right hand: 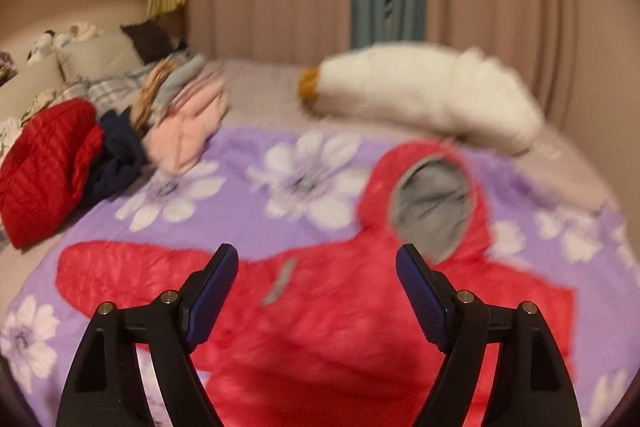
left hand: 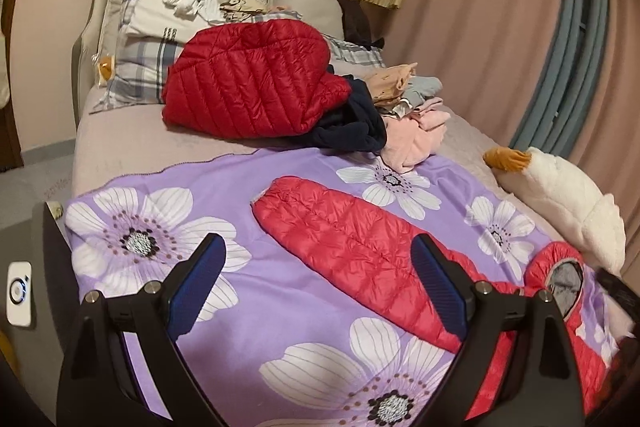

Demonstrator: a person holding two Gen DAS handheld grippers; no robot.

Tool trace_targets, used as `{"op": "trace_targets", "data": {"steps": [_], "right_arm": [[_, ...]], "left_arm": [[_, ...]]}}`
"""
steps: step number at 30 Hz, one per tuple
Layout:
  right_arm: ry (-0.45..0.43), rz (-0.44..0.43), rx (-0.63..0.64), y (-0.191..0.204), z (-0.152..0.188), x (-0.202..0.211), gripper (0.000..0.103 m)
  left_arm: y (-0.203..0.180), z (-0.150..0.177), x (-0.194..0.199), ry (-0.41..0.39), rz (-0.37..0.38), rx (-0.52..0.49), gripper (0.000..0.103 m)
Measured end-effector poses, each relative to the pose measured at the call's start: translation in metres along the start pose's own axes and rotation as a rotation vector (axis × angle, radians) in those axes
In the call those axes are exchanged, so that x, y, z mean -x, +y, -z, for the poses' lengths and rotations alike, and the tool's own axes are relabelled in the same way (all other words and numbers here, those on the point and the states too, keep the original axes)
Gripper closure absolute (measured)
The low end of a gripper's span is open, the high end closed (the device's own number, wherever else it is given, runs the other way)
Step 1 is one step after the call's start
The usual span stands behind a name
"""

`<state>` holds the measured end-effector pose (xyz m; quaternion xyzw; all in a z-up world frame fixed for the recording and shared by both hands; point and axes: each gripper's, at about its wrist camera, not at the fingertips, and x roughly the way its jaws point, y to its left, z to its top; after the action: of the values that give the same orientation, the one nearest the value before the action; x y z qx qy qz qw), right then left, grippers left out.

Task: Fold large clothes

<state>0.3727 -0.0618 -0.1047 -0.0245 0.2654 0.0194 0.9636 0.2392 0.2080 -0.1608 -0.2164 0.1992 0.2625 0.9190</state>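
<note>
A coral-red hooded down jacket [right hand: 328, 307] lies spread flat on a purple floral blanket [right hand: 248, 219] on the bed, its grey-lined hood [right hand: 432, 203] toward the curtain side and one sleeve [left hand: 344, 247] stretched out. My left gripper [left hand: 318, 255] hovers open above that sleeve, nothing between its blue pads. My right gripper [right hand: 316, 263] hangs open over the jacket's chest, holding nothing. The right wrist view is blurred.
A folded darker red down jacket [left hand: 252, 83] rests near the plaid pillows [left hand: 136, 67]. Beside it lie a navy garment [left hand: 356, 123] and a heap of pink and grey clothes [left hand: 416, 123]. A white plush goose [left hand: 560, 199] lies along the curtain side. The bed edge [left hand: 76, 163] is at left.
</note>
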Motion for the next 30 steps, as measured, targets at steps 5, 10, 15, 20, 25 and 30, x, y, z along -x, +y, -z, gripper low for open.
{"op": "trace_targets", "data": {"steps": [5,10,15,20,25,30], "right_arm": [[-0.04,0.197,-0.127,-0.081,0.019,0.013,0.014],[0.275,0.366,-0.327,-0.157,0.101,-0.062,0.072],[0.279,0.359,-0.278,-0.166,0.122,-0.056,0.076],[0.145,0.483,-0.381,-0.19,0.13,-0.008,0.059],[0.183,0.469,-0.592,-0.225,0.176,-0.006,0.039],[0.12,0.341,-0.761,-0.248,0.194,-0.004,0.029]], "left_arm": [[-0.003,0.009,-0.017,0.043,-0.018,-0.044,0.01],[0.012,0.023,-0.046,0.072,-0.03,0.003,0.032],[0.039,0.011,-0.093,0.171,-0.03,0.111,0.042],[0.085,-0.014,-0.137,0.25,-0.015,0.305,0.03],[0.108,-0.004,-0.207,0.497,0.176,0.508,0.029],[0.068,-0.004,-0.242,0.524,0.28,0.404,0.044]]}}
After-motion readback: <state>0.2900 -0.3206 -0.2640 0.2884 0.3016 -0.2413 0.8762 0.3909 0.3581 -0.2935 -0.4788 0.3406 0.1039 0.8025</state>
